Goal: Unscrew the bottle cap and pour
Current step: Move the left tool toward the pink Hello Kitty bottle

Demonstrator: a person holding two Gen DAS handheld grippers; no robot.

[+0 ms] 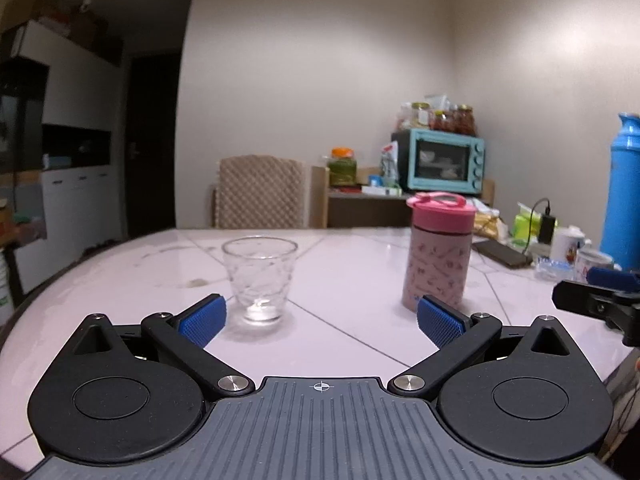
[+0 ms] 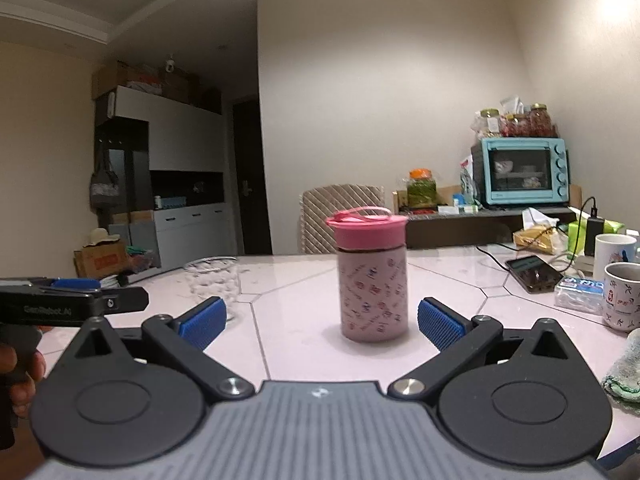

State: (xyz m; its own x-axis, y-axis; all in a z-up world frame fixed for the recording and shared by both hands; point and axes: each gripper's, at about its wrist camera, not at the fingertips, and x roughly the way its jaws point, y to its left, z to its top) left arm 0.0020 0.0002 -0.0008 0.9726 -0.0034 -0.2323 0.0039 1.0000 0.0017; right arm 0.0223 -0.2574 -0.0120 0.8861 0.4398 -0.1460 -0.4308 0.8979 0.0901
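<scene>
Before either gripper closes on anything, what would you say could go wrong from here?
The pink cap is much wider than a typical bottle cap, so the open right gripper may slip while twisting. The bottle stands free on the glossy table; unless the open left gripper steadies it, it may spin or tip. The glass nearby could get knocked.

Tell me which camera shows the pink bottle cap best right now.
The right wrist view: the pink cap sits near centre, facing the open right claw, with its loop handle visible. The left wrist view shows the same cap off to the right, beyond the open left claw, which faces more toward the glass.
</scene>
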